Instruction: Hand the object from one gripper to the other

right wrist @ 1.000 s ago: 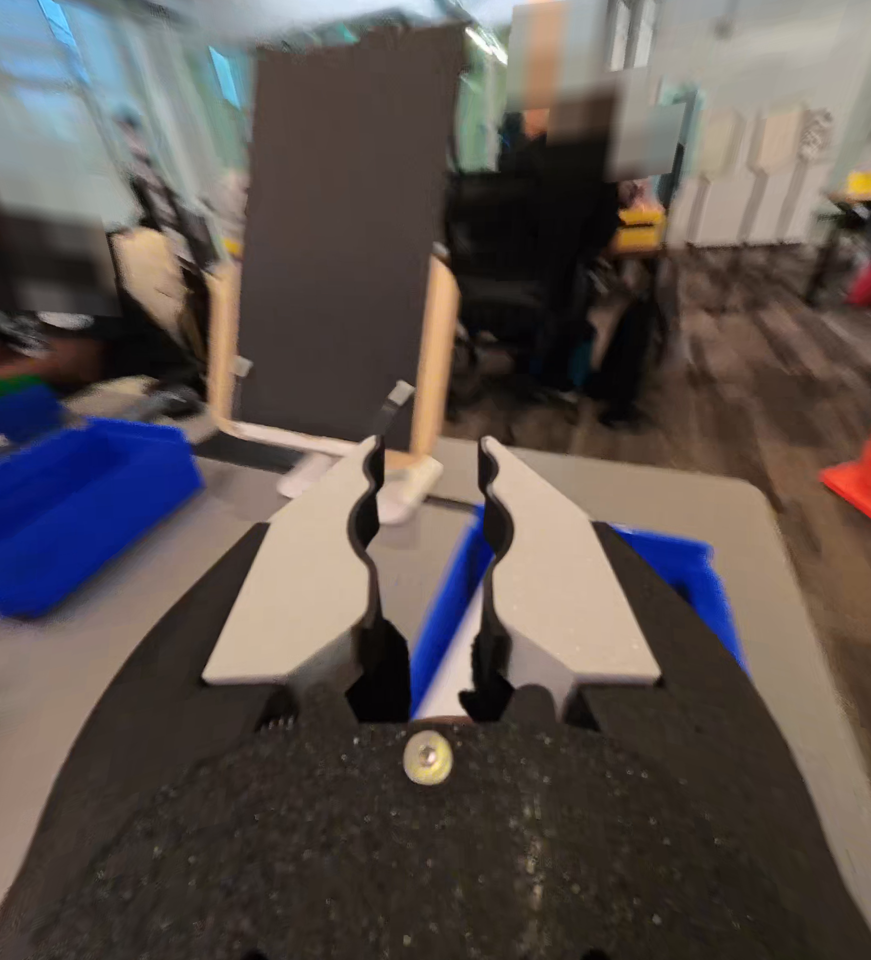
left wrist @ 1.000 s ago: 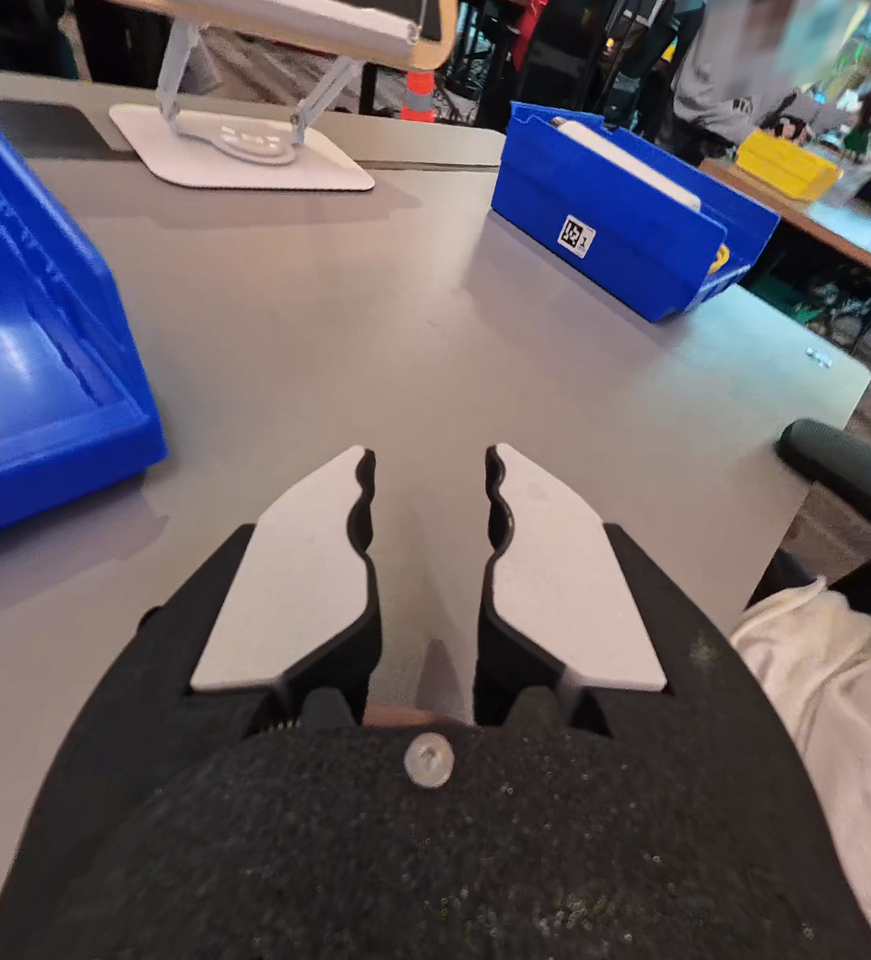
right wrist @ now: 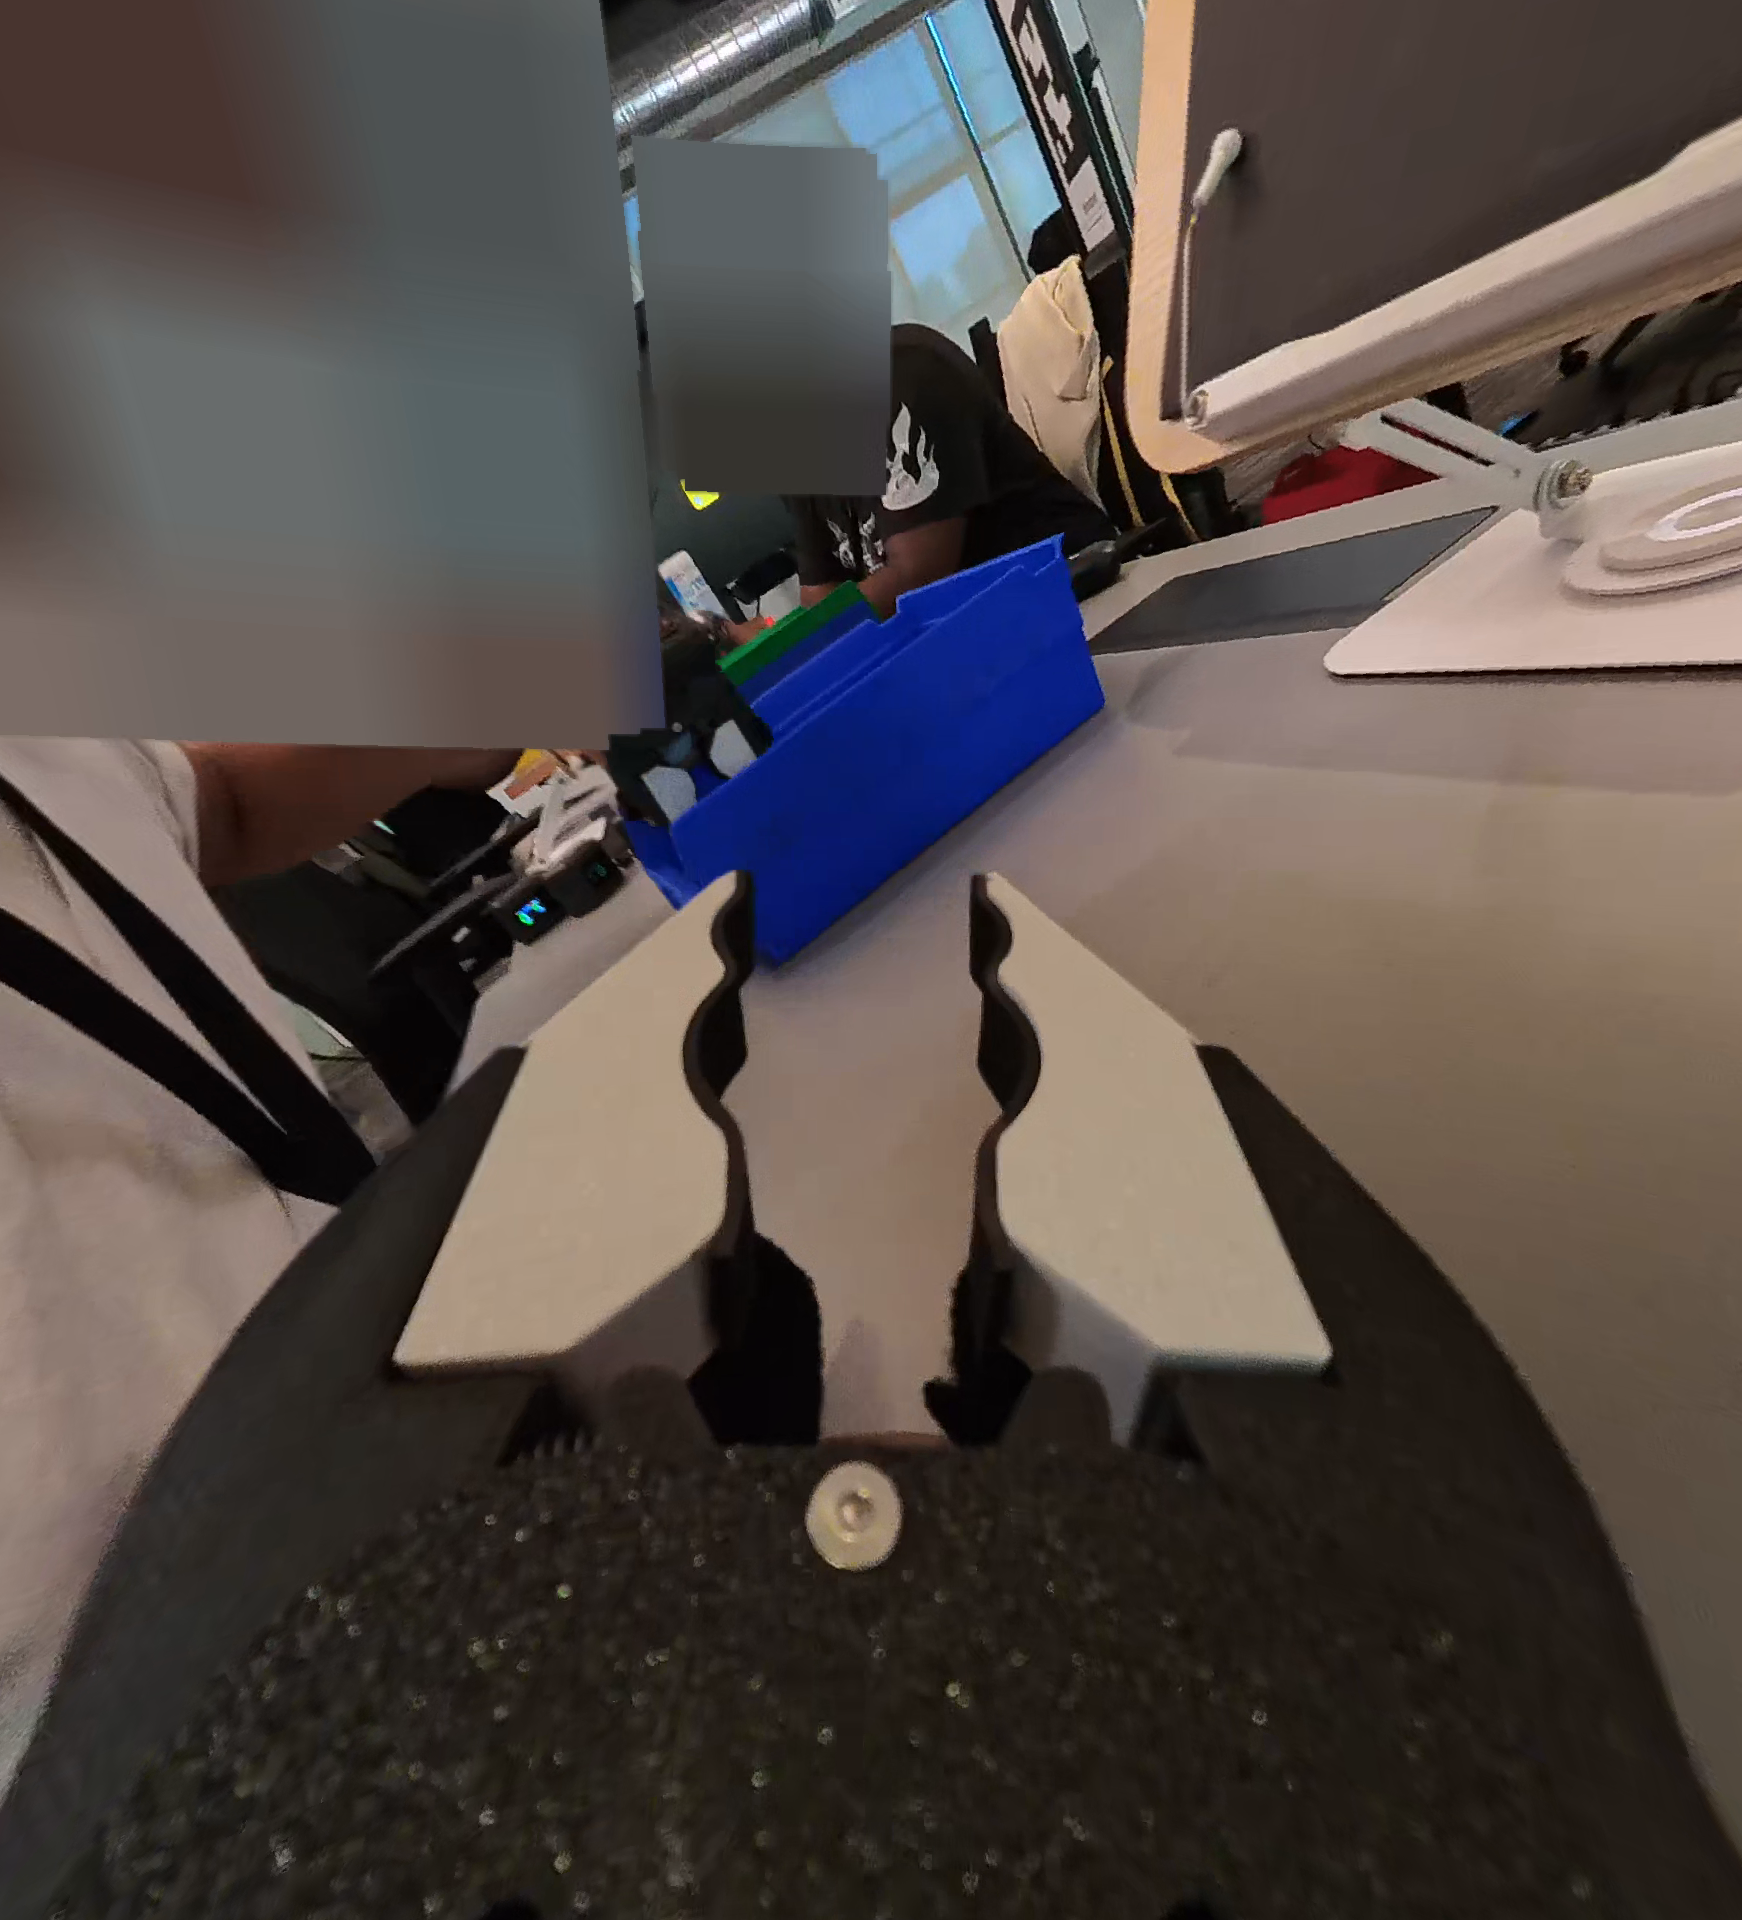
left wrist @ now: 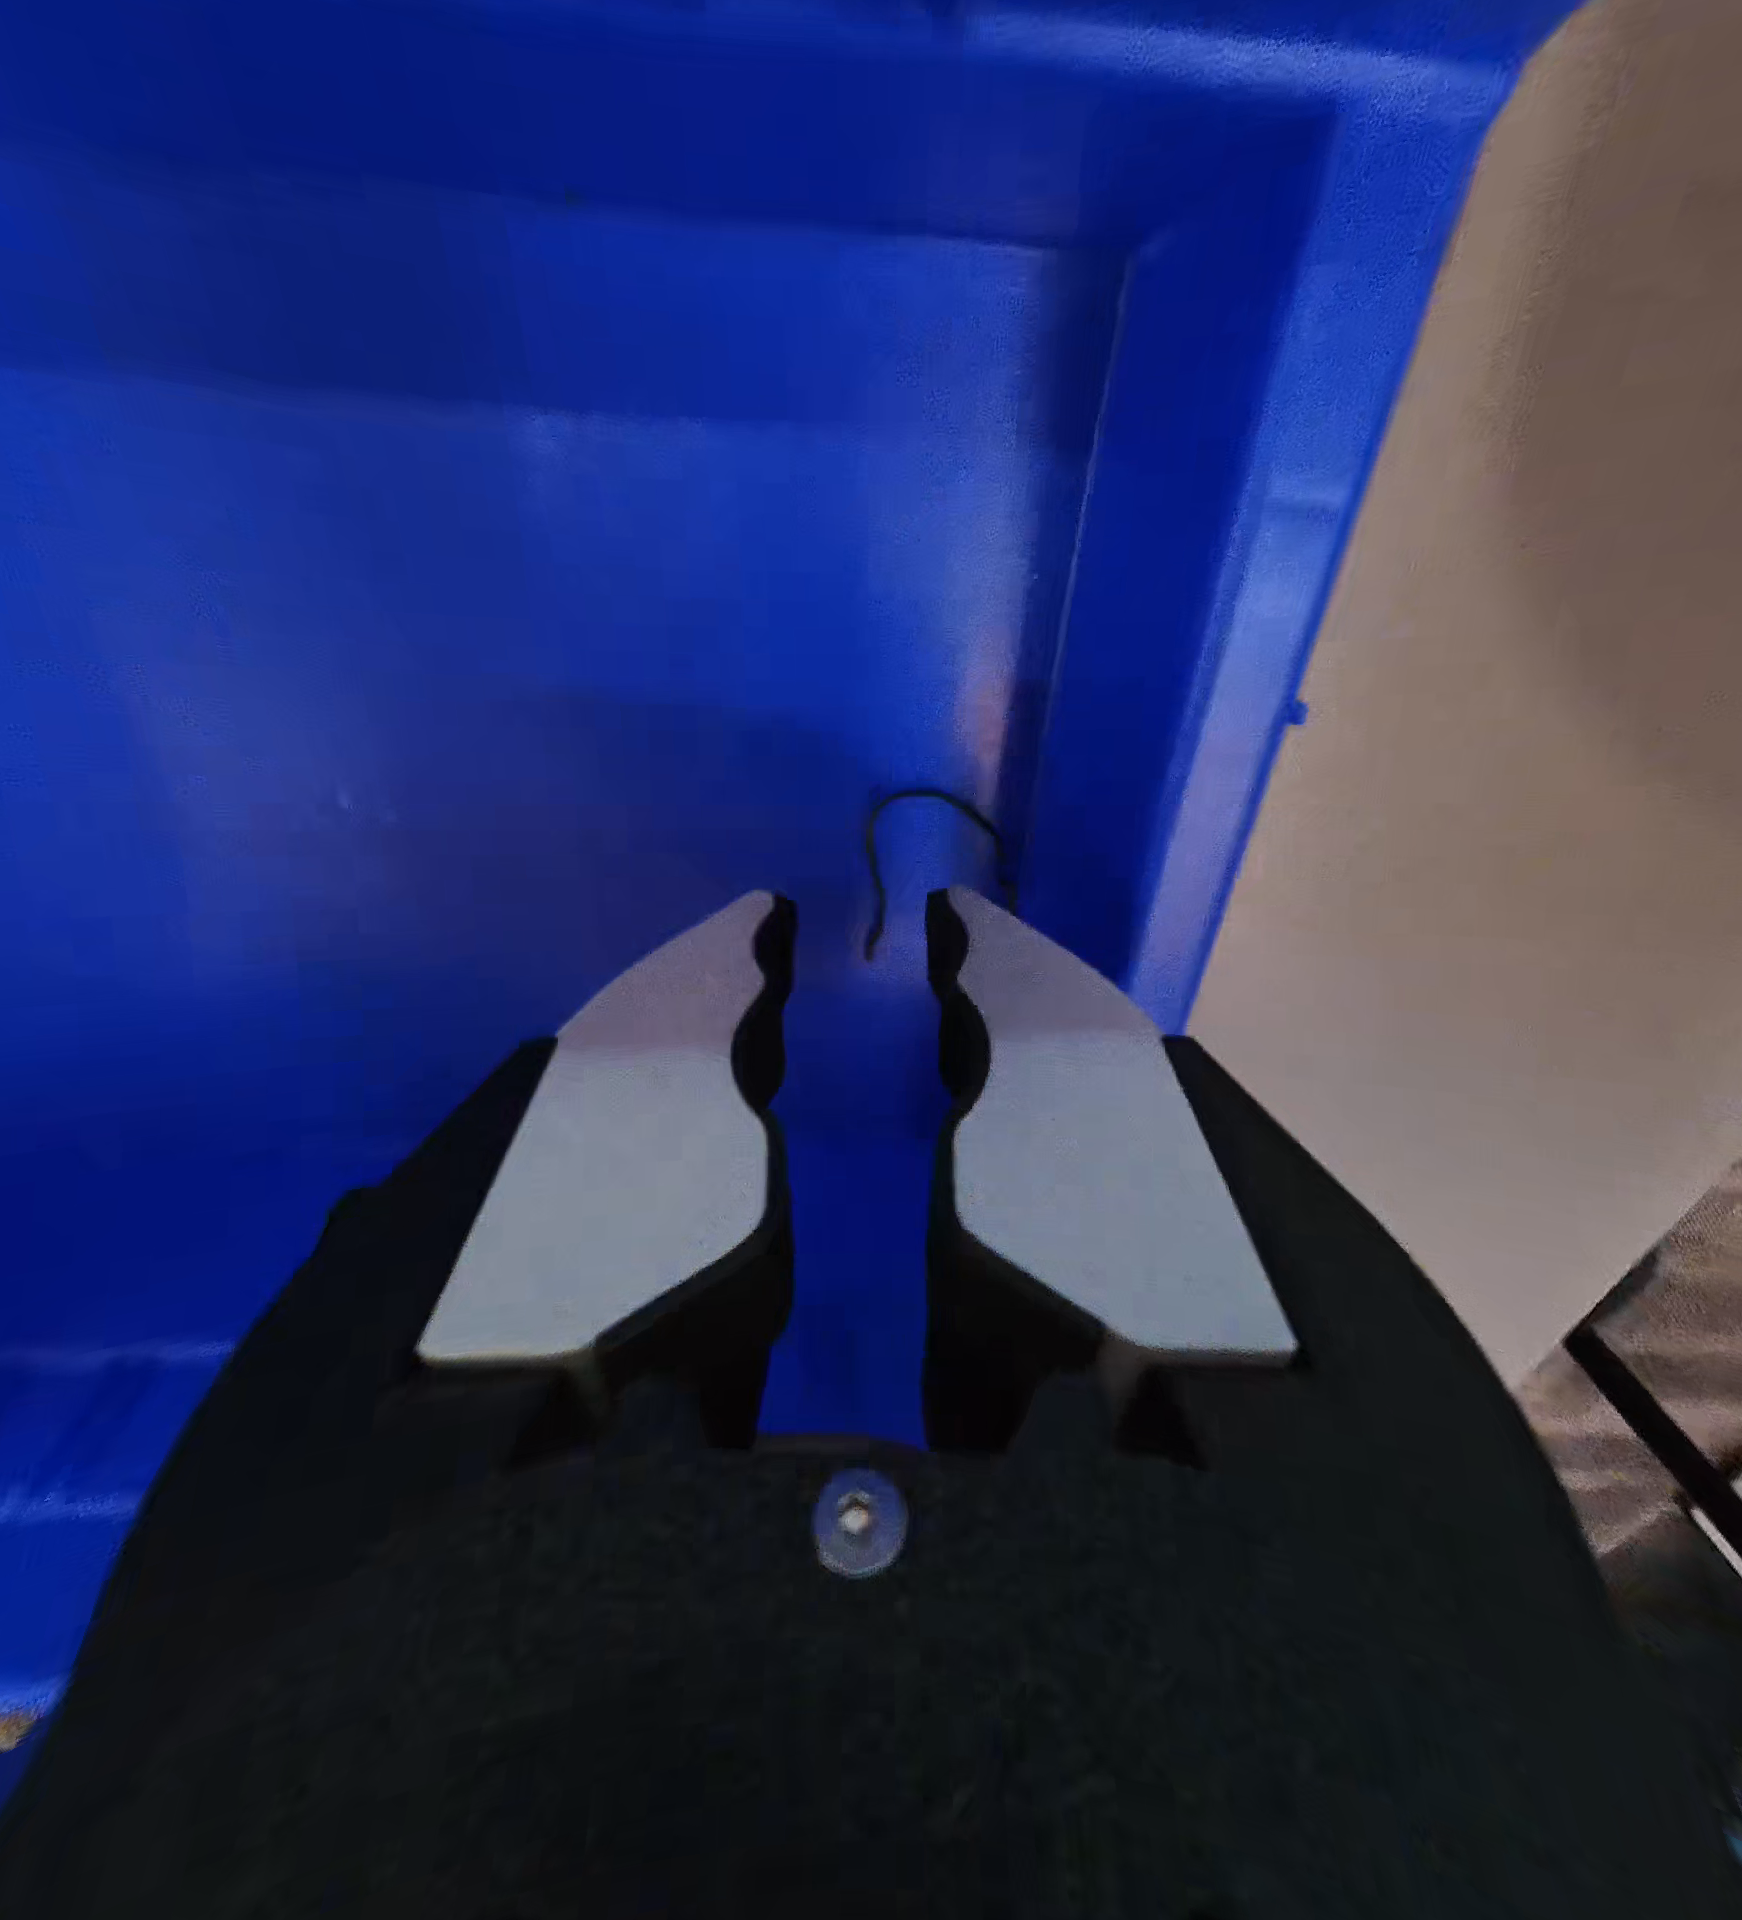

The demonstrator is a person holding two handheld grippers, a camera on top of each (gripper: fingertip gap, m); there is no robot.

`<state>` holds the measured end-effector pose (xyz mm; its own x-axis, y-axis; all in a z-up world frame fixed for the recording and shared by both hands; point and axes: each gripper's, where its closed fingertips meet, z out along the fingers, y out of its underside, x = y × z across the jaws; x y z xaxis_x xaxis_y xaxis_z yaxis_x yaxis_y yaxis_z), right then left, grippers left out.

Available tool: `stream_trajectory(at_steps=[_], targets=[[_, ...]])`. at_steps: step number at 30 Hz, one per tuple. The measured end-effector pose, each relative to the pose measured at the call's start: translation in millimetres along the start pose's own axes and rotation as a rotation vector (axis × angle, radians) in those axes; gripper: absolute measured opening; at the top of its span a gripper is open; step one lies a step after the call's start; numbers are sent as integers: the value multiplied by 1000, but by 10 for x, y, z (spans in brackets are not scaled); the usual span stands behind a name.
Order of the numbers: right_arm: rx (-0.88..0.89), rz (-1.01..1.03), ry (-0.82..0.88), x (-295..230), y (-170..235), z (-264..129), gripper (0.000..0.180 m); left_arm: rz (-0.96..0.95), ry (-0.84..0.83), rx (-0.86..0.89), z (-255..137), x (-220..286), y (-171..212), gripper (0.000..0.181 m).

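In the left wrist view my left gripper [left wrist: 859,904] is open and empty, reaching down into a blue bin [left wrist: 431,520]. A thin dark wire-like loop [left wrist: 924,821] lies on the bin floor near the right wall. It sits just beyond the fingertips, and one end trails into the gap between them without touching. In the right wrist view my right gripper [right wrist: 859,888] is open and empty, low over the grey table [right wrist: 1366,987]. It points at the same blue bin [right wrist: 877,748], where the left gripper [right wrist: 685,764] shows at the near end.
A white laptop stand [right wrist: 1625,561] holding a tilted board stands on the table at the back right. A person in a white shirt with a black strap [right wrist: 67,1039] is close on the left. Beside the bin, the table top [left wrist: 1573,623] ends at an edge at lower right. One gripper's finger ends stand about 40 centimetres off the other's.
My left gripper has moved from over the open table into the blue bin, down to the wire loop. My right gripper has swung left and lower, now facing that bin. Both stay open.
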<state>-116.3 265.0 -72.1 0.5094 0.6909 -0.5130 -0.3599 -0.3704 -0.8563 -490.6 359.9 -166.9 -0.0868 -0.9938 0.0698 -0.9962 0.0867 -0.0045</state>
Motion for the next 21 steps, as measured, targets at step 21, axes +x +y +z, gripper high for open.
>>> stream_trajectory(at_steps=[21], targets=[[32,52,-23,-3,-99,-96,41,-152,-192,-6,141,-188,35,0]])
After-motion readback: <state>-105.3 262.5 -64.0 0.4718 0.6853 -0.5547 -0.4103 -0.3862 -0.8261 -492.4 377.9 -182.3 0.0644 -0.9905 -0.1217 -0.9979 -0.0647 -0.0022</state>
